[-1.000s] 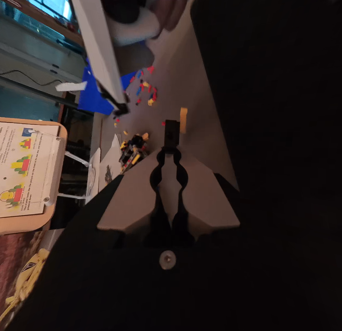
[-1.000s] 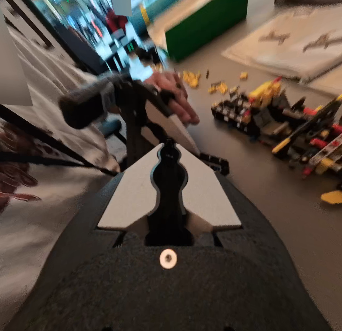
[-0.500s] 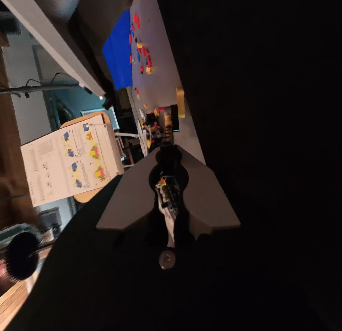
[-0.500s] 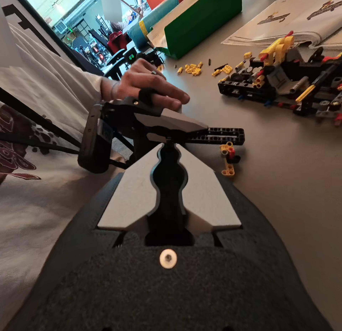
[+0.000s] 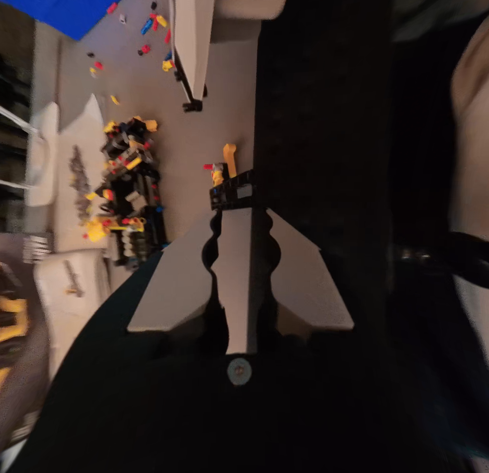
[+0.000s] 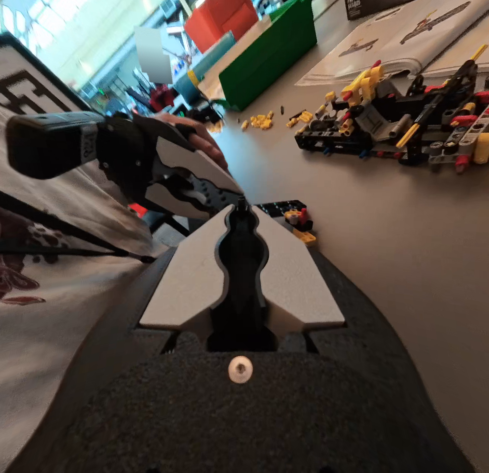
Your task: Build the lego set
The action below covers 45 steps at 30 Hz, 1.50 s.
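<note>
Left hand-held gripper (image 6: 235, 195) is seen side-on from the right wrist view, w/ its two pale fingers closed down on a long black holed lego beam (image 6: 280, 205). The beam sticks out past the tips over the near edge of the grey worktop (image 6: 370, 248). A person's hand (image 6: 195, 137) sits on top of that gripper. In the left wrist view the same beam (image 5: 232, 193) lies crosswise at the fingertips, though the gap further back looks wide, approx a finger's spread.

Right hand-held gripper (image 6: 241, 211) has its fingers nearly together at the tips, pinching a small black pin-like piece (image 6: 240, 205); prob a connector peg, but it's blurred & too small to be sure. Its tip is just beside the left gripper's beam.

A small yellow/red/black sub-assembly (image 6: 301, 225) lies on the worktop right beside the beam's free end. The half-built lego model (image 6: 397, 132), black & grey w/ yellow & red bits, sits further in toward the far side. Loose yellow pieces (image 6: 260, 121) are scattered near a green box (image 6: 270, 61). An open instruction booklet (image 6: 423, 31) lies behind the model. Left wrist view also shows a blue box (image 5: 60, 8) w/ red & blue pieces (image 5: 150, 26) strewn beside it.
</note>
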Motion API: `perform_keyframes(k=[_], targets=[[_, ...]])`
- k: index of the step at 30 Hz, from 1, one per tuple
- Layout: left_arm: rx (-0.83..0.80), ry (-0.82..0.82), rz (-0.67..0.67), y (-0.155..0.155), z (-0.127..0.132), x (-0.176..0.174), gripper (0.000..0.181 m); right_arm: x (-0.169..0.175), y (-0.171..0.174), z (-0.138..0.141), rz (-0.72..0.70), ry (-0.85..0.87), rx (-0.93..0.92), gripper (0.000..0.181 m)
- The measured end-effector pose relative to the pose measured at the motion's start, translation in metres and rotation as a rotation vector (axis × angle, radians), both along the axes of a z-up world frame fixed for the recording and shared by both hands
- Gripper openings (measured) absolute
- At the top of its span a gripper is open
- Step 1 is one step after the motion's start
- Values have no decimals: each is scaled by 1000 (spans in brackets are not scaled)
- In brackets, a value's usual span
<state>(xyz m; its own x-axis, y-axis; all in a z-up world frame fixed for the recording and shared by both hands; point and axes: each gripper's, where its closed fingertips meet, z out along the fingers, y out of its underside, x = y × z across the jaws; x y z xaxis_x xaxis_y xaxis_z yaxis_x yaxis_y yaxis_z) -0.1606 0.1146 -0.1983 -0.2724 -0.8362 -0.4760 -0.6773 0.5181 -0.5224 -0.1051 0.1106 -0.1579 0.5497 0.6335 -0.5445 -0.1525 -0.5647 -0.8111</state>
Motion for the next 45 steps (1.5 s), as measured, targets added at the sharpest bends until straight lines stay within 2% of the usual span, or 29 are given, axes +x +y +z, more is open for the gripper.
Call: perform_keyframes(k=[4, 6, 9, 14, 17, 24, 26, 28, 30, 34, 36, 37, 39, 41, 43, 45], targets=[[-313, -102, 28, -15, 18, -10, 31, -4, 9, 5, -40, 104, -46, 6], [-360, -173, 65, -9, 30, -11, 31, -8, 13, 4, -48, 140, -90, 6], [-232, -275, 111, 8, 45, -4, 30, -22, 14, 6, -13, 230, -158, 6], [266, -318, 72, 22, 50, 9, 27, -45, 14, 19, 62, 403, -238, 6], [295, -349, 2, 11, 52, 15, 22, -52, 12, 19, 88, 423, -263, 6], [294, -361, -31, 10, 50, 16, 12, -52, 12, 17, 95, 409, -250, 10], [161, -369, -25, 9, 47, 16, 12, -48, 11, 23, 104, 407, -197, 26], [-48, -416, -15, 7, 49, 14, 12, -38, 11, 25, 98, 372, -140, 27], [-330, -461, -6, 6, 55, 13, 12, -28, 11, 33, 95, 329, -4, 32], [-1003, -477, -114, -12, 76, 7, 12, -39, 1, 49, 192, 209, 279, 22], [-1265, -434, -191, -19, 85, 0, 12, -50, -3, 56, 231, 136, 435, 22], [-1367, -406, -178, -16, 85, -1, 11, -54, -4, 57, 254, 70, 519, 23], [-1530, -343, -217, -16, 87, -9, 11, -61, -3, 55, 302, -68, 609, 24], [-1615, -349, -232, -11, 92, -13, 11, -68, -3, 49, 369, -163, 648, 25], [-1688, -312, -277, -13, 95, -20, 11, -73, -3, 43, 435, -189, 659, 25], [-1721, -291, -269, -11, 91, -21, 11, -77, -1, 44, 466, -143, 653, 22]])
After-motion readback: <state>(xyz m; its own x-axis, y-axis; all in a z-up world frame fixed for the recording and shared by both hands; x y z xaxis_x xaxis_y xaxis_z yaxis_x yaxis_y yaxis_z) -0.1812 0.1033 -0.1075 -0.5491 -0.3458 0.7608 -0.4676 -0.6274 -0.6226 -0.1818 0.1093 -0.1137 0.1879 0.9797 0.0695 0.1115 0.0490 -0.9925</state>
